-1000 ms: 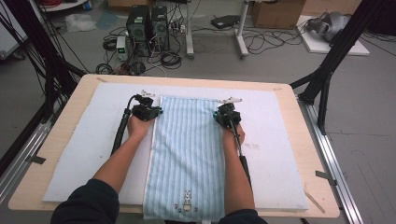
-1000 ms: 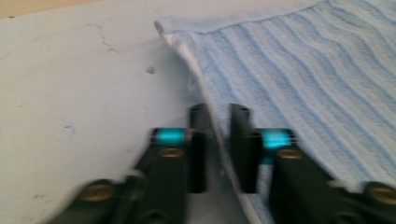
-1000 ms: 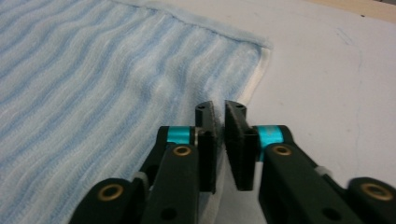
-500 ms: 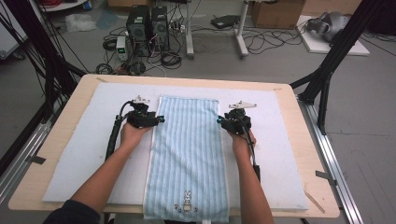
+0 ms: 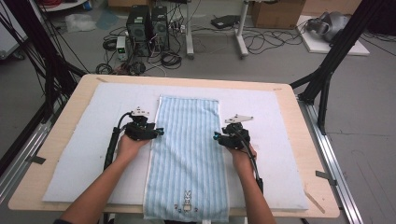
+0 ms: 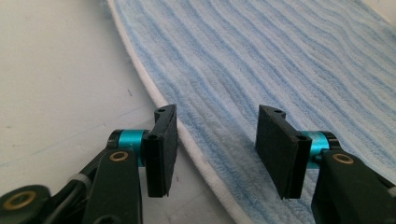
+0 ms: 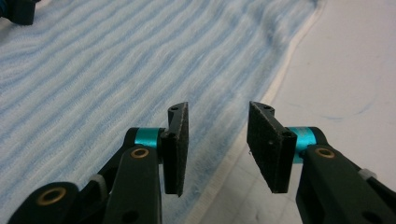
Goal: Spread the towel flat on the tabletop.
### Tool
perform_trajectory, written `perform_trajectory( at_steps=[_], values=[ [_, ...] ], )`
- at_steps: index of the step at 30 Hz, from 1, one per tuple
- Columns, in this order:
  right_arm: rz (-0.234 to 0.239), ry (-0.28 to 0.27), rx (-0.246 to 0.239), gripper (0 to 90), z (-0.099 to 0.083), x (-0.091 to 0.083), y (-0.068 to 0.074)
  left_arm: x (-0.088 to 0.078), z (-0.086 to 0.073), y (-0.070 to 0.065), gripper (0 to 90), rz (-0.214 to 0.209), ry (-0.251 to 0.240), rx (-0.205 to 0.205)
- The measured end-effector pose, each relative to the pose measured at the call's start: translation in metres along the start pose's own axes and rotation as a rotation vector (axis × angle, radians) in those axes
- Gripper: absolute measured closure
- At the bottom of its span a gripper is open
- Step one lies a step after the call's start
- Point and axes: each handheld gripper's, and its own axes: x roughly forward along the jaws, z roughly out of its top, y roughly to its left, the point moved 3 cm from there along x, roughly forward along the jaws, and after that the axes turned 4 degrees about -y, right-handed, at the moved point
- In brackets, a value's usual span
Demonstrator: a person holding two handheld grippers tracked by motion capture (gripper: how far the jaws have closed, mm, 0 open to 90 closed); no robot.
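Now grippers (image 5: 160, 132) (image 5: 217, 136) astride the towel (image 5: 187, 154)

White mat (image 5: 84, 154) on wooden table (image 5: 306, 154); computer towers (image 5: 148, 23), cables (image 5: 275, 42), cardboard box (image 5: 275, 13) on floor behind.

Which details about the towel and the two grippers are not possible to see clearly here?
- Towel: near hem runs off the bottom of the high view.
- Rabbit motif: too small to make out.
- Left gripper, right gripper: jaws open astride the towel's side edges; whether the pads touch the cloth is unclear.
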Motion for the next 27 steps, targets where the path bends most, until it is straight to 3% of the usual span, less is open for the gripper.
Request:
perform_trajectory(
  at_steps=[2, 3, 4, 6, 11, 12, 15, 19, 23, 25, 27],
  values=[
    [-0.006, 0.024, -0.007, 63.9, -0.001, 0.008, 0.002, 0.0, 0.0, -0.003, 64.5, 0.032, 0.006, 0.067],
    [-0.004, 0.043, -0.012, 67.7, -0.003, 0.013, 0.003, 0.0, 0.0, -0.003, 74.9, -0.004, 0.004, 0.057],
    [-0.008, 0.029, -0.012, 76.5, -0.003, 0.015, 0.004, 0.001, 0.0, -0.002, 84.9, -0.008, 0.006, 0.049],
    [0.012, 0.031, -0.007, 85.3, 0.0, 0.019, 0.005, 0.002, 0.002, 0.001, 85.8, 0.006, -0.001, 0.043],
    [-0.025, 0.015, 0.004, 86.1, 0.006, 0.028, 0.005, 0.01, 0.009, 0.016, 85.8, 0.047, -0.015, -0.011],
    [-0.036, 0.008, 0.01, 86.0, 0.008, 0.031, 0.005, 0.011, 0.009, 0.018, 85.7, 0.055, -0.018, -0.002],
    [-0.058, -0.011, 0.029, 83.1, 0.011, 0.037, 0.004, 0.012, 0.009, 0.021, 80.0, 0.067, -0.039, -0.028],
    [-0.051, -0.024, 0.055, 71.1, 0.01, 0.034, 0.0, 0.005, 0.008, 0.023, 52.7, 0.054, -0.049, -0.076],
    [-0.041, -0.048, 0.055, 65.8, 0.008, 0.019, -0.001, -0.01, 0.003, 0.023, 49.5, 0.035, -0.086, -0.079],
    [-0.03, -0.05, 0.044, 64.4, 0.005, 0.011, -0.001, -0.017, 0.001, 0.022, 48.1, 0.009, -0.07, -0.074],
    [-0.022, -0.055, 0.03, 63.7, 0.001, 0.001, 0.0, -0.027, -0.003, 0.019, 47.9, 0.002, -0.101, -0.071]
  ],
)
